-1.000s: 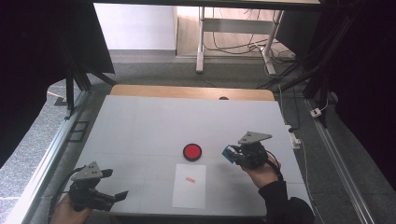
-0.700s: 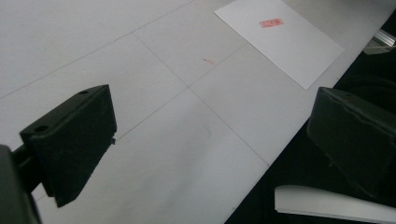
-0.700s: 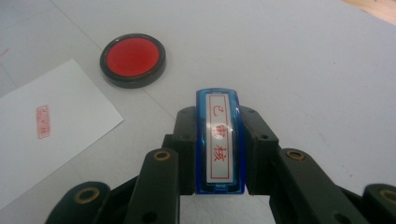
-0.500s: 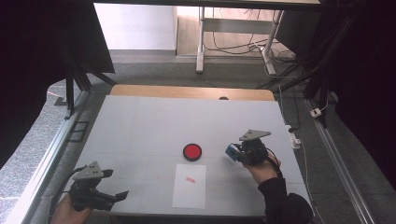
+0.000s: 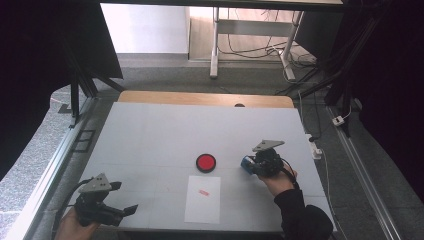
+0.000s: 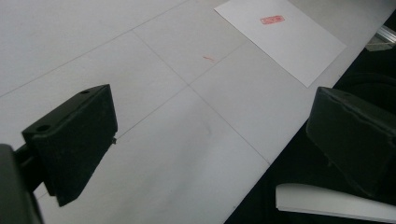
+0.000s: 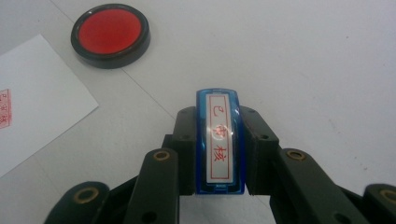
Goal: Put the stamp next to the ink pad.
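Blue plastic stamp with a white label and red characters (image 7: 219, 140) is the thing in use here, I judge, because the right gripper (image 5: 259, 164) has its two black jaws closed on the stamp's two long sides. In the right gripper view the label faces the camera, so the printing face must look away from it and I cannot see it. In the high view the stamp (image 5: 246, 162) is held low over the white table (image 5: 160, 135), to the right of the round black ink pad with a red surface (image 5: 206, 163) and well apart from it.

The ink pad (image 7: 111, 35) is the only container here. It lies open, with no lid that I can find, and it holds only the flat red ink surface. It stands just beyond the far short edge of the white sheet of paper (image 5: 203, 199), probably so that inking and pressing need only a short way.

The sheet already carries one small red print (image 5: 203, 192) in its upper part; the rest of it is blank. Whether another print is planned, I cannot say.

The left gripper (image 5: 107, 202) waits near the front left corner of the table, jaws wide apart and holding nothing. In the left gripper view its jaws frame the bare table, with the sheet (image 6: 285, 39) farther off.
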`<state>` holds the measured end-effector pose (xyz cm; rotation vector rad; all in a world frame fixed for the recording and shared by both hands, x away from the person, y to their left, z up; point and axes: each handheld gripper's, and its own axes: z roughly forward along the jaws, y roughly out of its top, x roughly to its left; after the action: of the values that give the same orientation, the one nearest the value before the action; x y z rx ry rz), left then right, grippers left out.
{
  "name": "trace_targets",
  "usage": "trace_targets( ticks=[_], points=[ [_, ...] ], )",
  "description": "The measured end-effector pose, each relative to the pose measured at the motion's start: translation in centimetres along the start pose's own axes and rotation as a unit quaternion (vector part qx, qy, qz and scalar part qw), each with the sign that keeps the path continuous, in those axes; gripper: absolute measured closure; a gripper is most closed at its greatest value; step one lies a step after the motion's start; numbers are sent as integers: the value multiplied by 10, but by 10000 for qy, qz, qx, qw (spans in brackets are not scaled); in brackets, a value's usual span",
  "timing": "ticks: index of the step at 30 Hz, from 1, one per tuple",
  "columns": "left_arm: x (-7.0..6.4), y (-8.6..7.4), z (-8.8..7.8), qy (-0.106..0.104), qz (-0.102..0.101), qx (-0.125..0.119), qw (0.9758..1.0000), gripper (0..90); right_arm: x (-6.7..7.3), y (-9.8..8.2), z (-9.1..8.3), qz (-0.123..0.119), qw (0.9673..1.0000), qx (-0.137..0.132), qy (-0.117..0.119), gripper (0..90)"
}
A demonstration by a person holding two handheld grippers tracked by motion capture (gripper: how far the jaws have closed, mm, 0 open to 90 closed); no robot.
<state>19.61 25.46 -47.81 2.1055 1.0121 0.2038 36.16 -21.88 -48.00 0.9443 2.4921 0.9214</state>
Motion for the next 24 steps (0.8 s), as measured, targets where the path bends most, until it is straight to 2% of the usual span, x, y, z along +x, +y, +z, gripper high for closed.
trace_targets(
  ticks=[9,24],
  points=[
    [0,0,0,3,15,14,10000,26,-4,-4,7,145,9996,228,34,704],
    [0,0,0,-5,15,13,10000,26,-5,-3,2,271,9996,102,24,628]
  ],
)
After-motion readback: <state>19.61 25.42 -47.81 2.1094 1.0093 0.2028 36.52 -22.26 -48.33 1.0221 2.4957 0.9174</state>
